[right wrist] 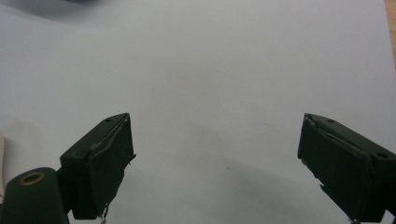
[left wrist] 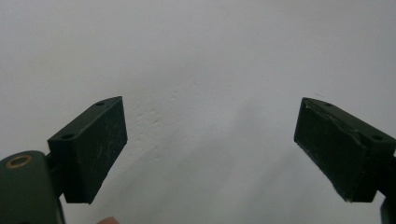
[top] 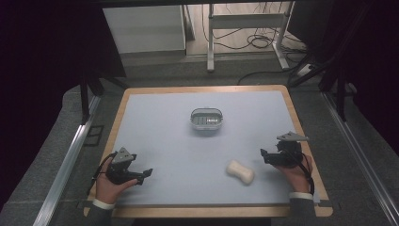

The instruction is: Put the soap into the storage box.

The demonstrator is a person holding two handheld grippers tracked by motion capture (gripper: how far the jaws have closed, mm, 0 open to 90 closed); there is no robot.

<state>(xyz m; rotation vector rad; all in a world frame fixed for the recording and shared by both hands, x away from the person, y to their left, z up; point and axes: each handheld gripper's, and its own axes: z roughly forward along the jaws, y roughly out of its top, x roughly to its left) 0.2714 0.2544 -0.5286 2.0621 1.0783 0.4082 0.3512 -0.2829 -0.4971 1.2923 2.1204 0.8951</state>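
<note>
Grippers, two: I see left gripper (top: pixel 141 176) low near-left, right gripper (top: pixel 266 156) near-right beside soap bar (top: pixel 240 172); both jaws spread, empty.

Overhead forward-down camera; both tongs cameras close above the shared mat (top: pixel 179 141).

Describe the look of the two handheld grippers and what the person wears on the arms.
Both the left gripper and right gripper are black, each topped by a grey three-cornered plate and trailing a black cable. Jaws are blocky dark pads with small screw holes. The person wears dark sleeves with white cuffs.
</note>
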